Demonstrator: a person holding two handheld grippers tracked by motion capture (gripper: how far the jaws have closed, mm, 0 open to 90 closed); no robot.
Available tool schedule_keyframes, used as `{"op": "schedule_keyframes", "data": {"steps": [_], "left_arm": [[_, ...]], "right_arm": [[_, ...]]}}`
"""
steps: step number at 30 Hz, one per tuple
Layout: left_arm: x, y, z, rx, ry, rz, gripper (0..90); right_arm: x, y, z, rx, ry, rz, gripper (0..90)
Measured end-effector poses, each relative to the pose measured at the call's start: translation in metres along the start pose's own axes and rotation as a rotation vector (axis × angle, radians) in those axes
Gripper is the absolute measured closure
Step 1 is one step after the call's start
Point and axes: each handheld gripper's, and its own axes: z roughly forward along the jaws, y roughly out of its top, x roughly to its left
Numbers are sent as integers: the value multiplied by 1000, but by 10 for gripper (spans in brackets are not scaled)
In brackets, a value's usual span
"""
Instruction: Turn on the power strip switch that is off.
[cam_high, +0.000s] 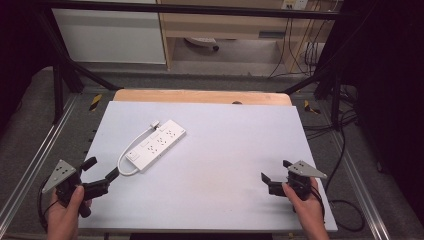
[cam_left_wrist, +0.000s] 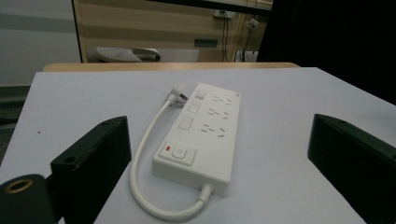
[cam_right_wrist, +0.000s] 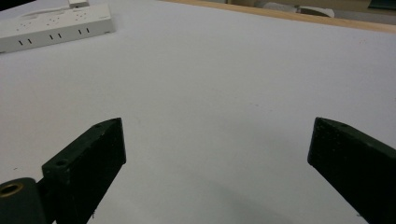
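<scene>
A white power strip (cam_high: 159, 144) lies flat on the white table top (cam_high: 225, 150), left of the middle, with its short white cable (cam_high: 128, 155) looped along its left side and the plug (cam_high: 154, 123) beside its far end. In the left gripper view the power strip (cam_left_wrist: 201, 135) lies just ahead between the wide black jaws, untouched. My left gripper (cam_high: 101, 168) is held at the table's near left corner, open and empty, pointing at the strip. My right gripper (cam_high: 276, 170) is held near the right front edge, open and empty; the power strip (cam_right_wrist: 53, 28) shows far off at its upper left.
A wooden board edge (cam_high: 202, 96) runs along the table's far side. Black frame legs and metal rails (cam_high: 30, 165) flank the table. Cables (cam_high: 345, 150) lie on the floor to the right. The table's middle and right are bare white surface.
</scene>
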Motion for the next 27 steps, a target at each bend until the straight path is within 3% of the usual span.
{"op": "schedule_keyframes", "data": {"steps": [19, 27], "left_arm": [[-3, 6, 1, -32, 10, -2, 62], [-7, 16, 7, -40, 6, 4, 70]], "right_arm": [[4, 0, -1, -3, 10, -20, 33], [7, 2, -1, -20, 23, -26, 30]]}}
